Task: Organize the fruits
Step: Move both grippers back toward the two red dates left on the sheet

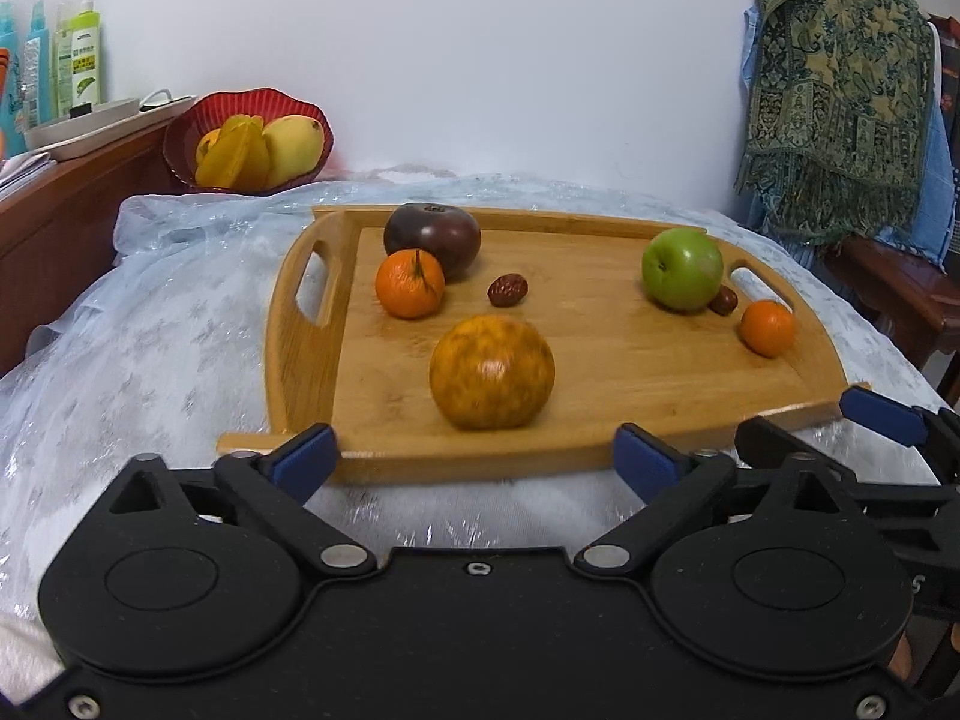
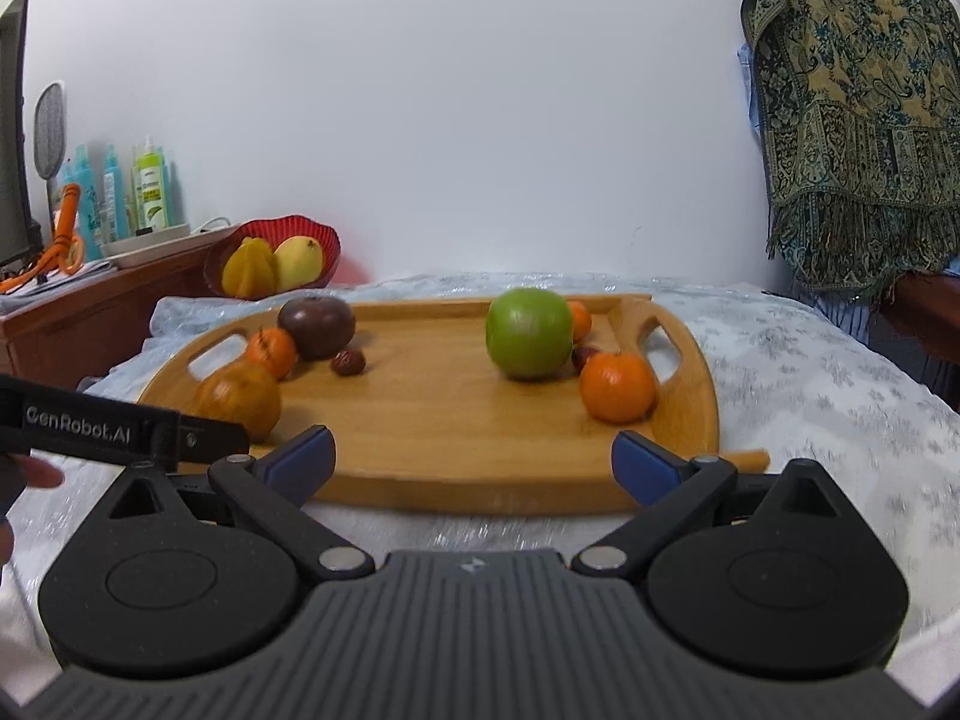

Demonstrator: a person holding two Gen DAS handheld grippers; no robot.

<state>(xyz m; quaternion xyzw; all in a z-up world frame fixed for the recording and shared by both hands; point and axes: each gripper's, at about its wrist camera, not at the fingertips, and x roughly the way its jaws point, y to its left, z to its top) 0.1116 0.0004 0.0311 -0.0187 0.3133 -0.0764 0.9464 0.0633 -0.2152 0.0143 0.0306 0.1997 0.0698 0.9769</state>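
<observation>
Fingers of both the left gripper (image 1: 477, 462) and right gripper (image 2: 474, 459) gape wide and empty before the bamboo tray (image 1: 600, 360), where the mottled orange (image 1: 492, 380) sits dead ahead of the left, nearer than the green apple (image 2: 529, 333).

Smooth wooden tray (image 1: 600, 360), glossy green apple (image 1: 682, 267), shimmery cloth (image 1: 150, 330)

The left gripper (image 1: 477, 456) is matte black with round pivot housings, silver rivets, small screws and blue pads (image 1: 303, 459). The right gripper (image 2: 474, 459) has a ribbed grey top. White "GenRobot.AI" lettering; beneath, probably a bare thumb (image 2: 36, 471).
</observation>
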